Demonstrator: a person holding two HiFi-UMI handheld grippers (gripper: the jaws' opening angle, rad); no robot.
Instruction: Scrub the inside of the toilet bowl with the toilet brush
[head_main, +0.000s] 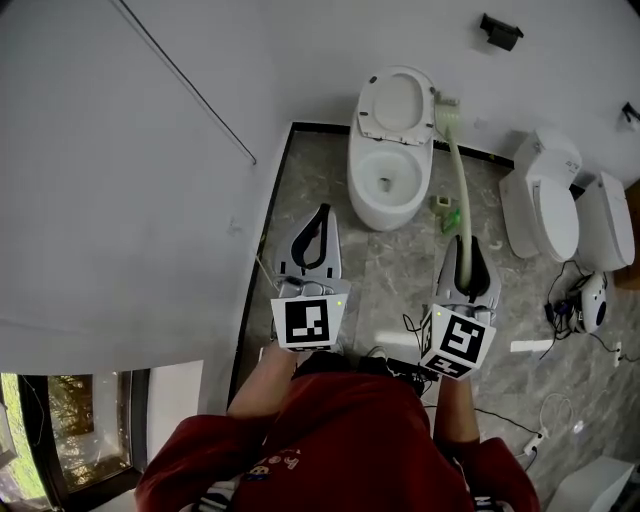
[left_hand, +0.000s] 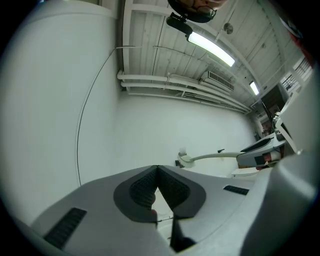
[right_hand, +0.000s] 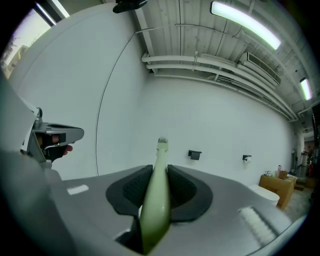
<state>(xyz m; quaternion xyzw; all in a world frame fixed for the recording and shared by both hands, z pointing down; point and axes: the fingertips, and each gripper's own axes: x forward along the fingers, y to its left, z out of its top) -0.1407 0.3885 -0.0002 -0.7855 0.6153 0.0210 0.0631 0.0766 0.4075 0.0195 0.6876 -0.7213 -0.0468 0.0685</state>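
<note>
- I judged the step in hand to be getting the brush head down into the bowl. The toilet brush (head_main: 456, 180) was up in the air, its head beside the raised lid (head_main: 395, 100) and close to the wall, not yet inside the toilet bowl (head_main: 372, 212).
- To do it well, I would swing the head left and down over the rim, clear of the lid, then work the bristles round the inside wall.
- My right gripper (head_main: 466, 268) was clamped on the lower end of the handle, a pad on each side. With the grip that far from the head, I expected the handle to lever in the jaws, so steady, moderate pressure seemed wise.
- My left gripper (head_main: 315, 235) had its jaw tips together on nothing and hung over the floor, to the left of the bowl and short of it.
- The brush looked long and slim, with a pale green, slightly curved handle and a small whitish head.
</note>
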